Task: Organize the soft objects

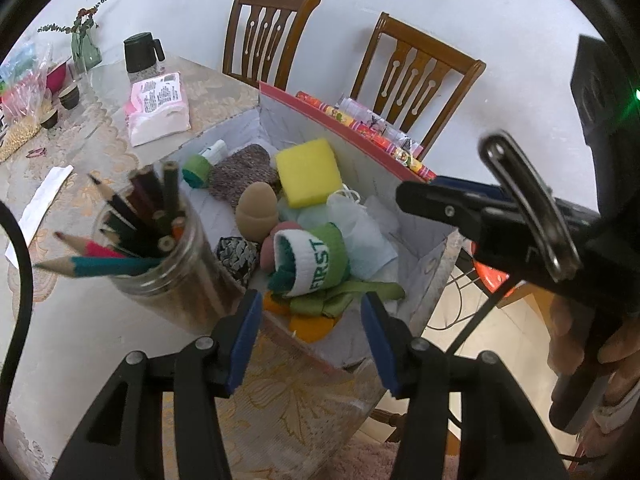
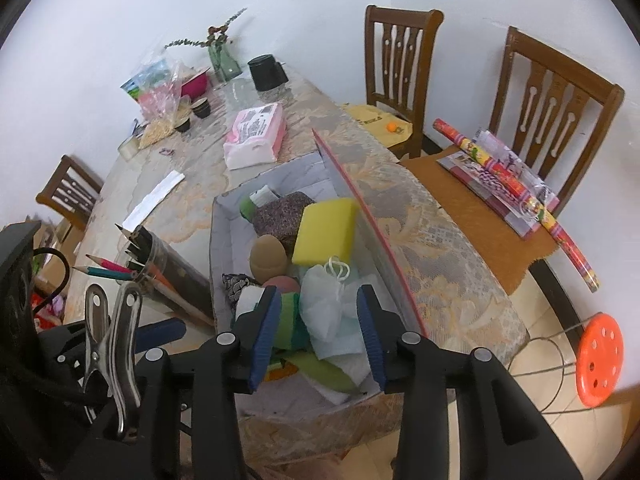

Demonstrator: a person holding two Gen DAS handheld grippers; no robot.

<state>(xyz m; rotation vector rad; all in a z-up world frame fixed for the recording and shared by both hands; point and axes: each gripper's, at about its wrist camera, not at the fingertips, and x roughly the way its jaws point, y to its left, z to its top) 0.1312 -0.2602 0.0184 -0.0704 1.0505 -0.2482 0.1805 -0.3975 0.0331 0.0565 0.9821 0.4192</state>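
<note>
A grey open box (image 1: pixel 308 128) (image 2: pixel 224 220) with a red lid edge stands on the table near its corner. It holds several soft things: a yellow sponge (image 1: pixel 308 174) (image 2: pixel 326 230), a tan egg-shaped plush (image 1: pixel 256 210) (image 2: pixel 268 260), a speckled knit piece (image 1: pixel 244 170), a green and white rolled sock marked "FIRST" (image 1: pixel 316 258), a white mesh pouf (image 2: pixel 324 304) and green cloth (image 1: pixel 344 296). My left gripper (image 1: pixel 312 340) is open and empty just above the box's near edge. My right gripper (image 2: pixel 316 336) is open and empty over the pouf.
A glass jar of coloured pencils (image 1: pixel 160 248) (image 2: pixel 156 264) stands left of the box. A pink tissue pack (image 1: pixel 160 108), cups, a black mug (image 1: pixel 140 54) and a vase sit farther back. Two wooden chairs (image 1: pixel 412 76) stand behind; one holds wrapping-paper rolls (image 2: pixel 516 188). An orange stool (image 2: pixel 600 364) is at right.
</note>
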